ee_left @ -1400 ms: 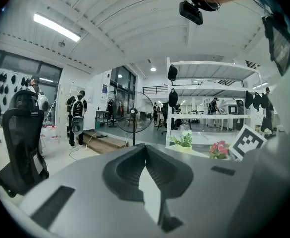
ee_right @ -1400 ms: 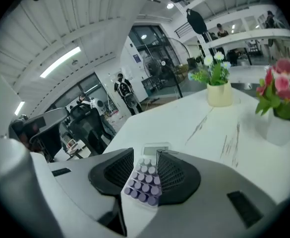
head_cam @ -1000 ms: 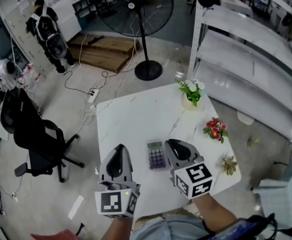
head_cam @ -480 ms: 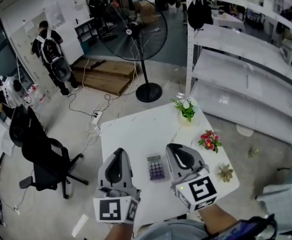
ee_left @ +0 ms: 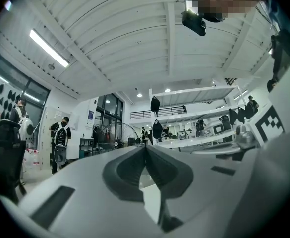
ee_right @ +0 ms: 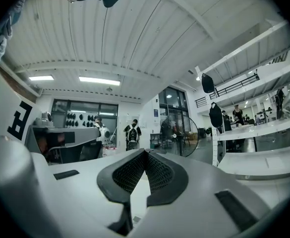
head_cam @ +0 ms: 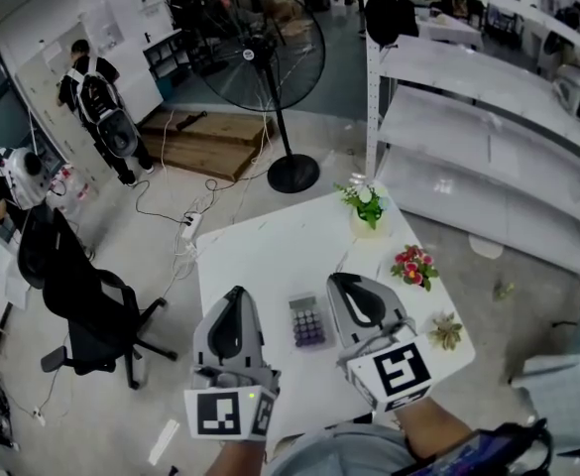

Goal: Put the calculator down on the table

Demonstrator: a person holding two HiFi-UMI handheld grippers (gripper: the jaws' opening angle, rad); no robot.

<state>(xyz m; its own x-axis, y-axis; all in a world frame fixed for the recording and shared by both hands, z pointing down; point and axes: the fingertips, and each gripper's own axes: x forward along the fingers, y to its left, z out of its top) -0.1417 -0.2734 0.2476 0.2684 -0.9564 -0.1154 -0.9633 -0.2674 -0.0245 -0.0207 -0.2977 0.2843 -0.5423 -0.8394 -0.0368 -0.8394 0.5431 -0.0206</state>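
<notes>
The calculator (head_cam: 308,321), grey with purple keys, lies flat on the white table (head_cam: 270,246) near its front edge. It sits between my two grippers in the head view, and neither touches it. My left gripper (head_cam: 233,294) hovers to its left, shut and holding nothing. My right gripper (head_cam: 341,281) hovers just to its right, also shut and holding nothing. In the left gripper view the left gripper's (ee_left: 145,145) pads meet, pointing out level across the room. The right gripper view shows the right gripper (ee_right: 145,151) the same way. Neither gripper view shows the calculator.
On the table's right side stand a potted plant (head_cam: 365,204), red flowers (head_cam: 413,265) and a small dried plant (head_cam: 446,331). Beyond the table are a floor fan (head_cam: 270,58) and white shelving (head_cam: 488,137). An office chair (head_cam: 81,296) and people are at the left.
Both grippers have risen above the table and now point out level. The calculator has stayed where it lies on the table.
</notes>
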